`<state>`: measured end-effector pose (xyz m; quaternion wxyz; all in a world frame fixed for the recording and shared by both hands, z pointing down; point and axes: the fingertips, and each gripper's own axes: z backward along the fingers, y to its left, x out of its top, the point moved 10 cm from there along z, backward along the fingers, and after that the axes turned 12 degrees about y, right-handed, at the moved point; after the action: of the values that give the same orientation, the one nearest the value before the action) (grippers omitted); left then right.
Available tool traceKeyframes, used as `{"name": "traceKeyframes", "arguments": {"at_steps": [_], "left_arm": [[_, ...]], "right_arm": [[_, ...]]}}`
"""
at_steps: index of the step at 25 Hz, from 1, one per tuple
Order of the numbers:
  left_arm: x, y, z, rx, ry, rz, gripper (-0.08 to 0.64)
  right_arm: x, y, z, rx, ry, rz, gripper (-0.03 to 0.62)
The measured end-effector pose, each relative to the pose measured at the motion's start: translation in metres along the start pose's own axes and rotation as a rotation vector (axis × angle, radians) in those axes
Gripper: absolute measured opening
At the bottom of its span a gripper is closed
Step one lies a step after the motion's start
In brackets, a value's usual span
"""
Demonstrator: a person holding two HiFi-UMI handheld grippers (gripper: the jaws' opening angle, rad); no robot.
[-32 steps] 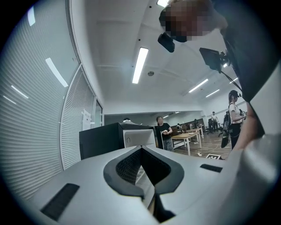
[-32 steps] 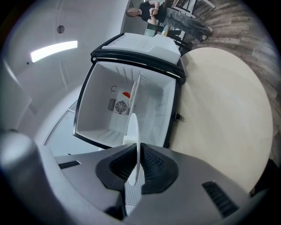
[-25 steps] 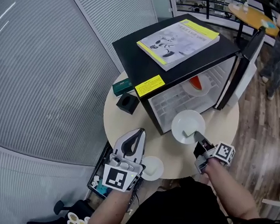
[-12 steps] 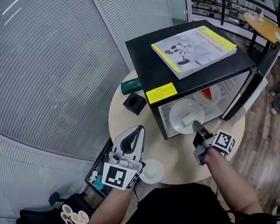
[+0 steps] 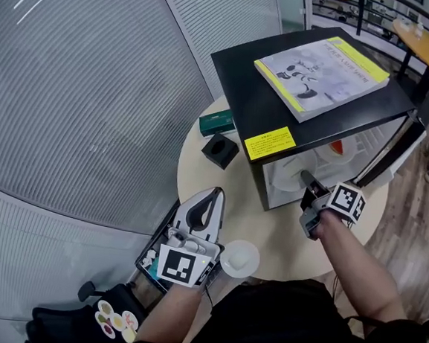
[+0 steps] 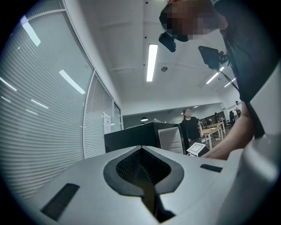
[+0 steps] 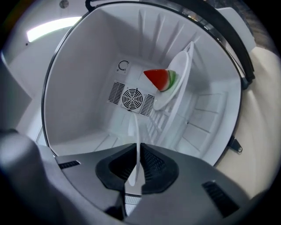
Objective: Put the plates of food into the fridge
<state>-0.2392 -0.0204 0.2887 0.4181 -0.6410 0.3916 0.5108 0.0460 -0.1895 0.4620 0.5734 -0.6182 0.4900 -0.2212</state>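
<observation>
Right gripper (image 7: 135, 173) pinches a white plate (image 7: 133, 132) by its rim, inside the open fridge (image 7: 83, 66).
Watermelon plate (image 7: 178, 79) sits at one o'clock of it; left gripper (image 6: 142, 176) has its jaws pressed together, empty.

This is an open-plan office or demo space rather than a home kitchen. Glass partitions with horizontal blinds (image 5: 95, 82) run along one side. A long ceiling strip light (image 6: 151, 61) hangs overhead, and the floor (image 5: 419, 222) is wood-look planking. Desks (image 6: 216, 130) and a standing person (image 6: 189, 127) fill the background. A black mini fridge (image 5: 244, 87) sits on a small round counter (image 5: 199, 173).
</observation>
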Motion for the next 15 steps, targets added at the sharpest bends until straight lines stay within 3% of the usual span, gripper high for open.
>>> {"name": "traceKeyframes", "arguments": {"at_steps": [5,11,15], "left_arm": [[-0.002,0.01,-0.001,0.01,0.022,0.0,0.002],[-0.005,0.019,-0.008,0.009,0.038,0.006,0.002],[-0.01,0.024,-0.011,0.012,0.052,0.014,0.002]], "right_arm": [[0.012,0.009,-0.017,-0.081,0.03,0.091,0.023],[0.024,0.014,-0.034,-0.145,0.039,0.135,0.025],[0.033,0.021,-0.041,-0.217,0.049,0.226,0.029]]}}
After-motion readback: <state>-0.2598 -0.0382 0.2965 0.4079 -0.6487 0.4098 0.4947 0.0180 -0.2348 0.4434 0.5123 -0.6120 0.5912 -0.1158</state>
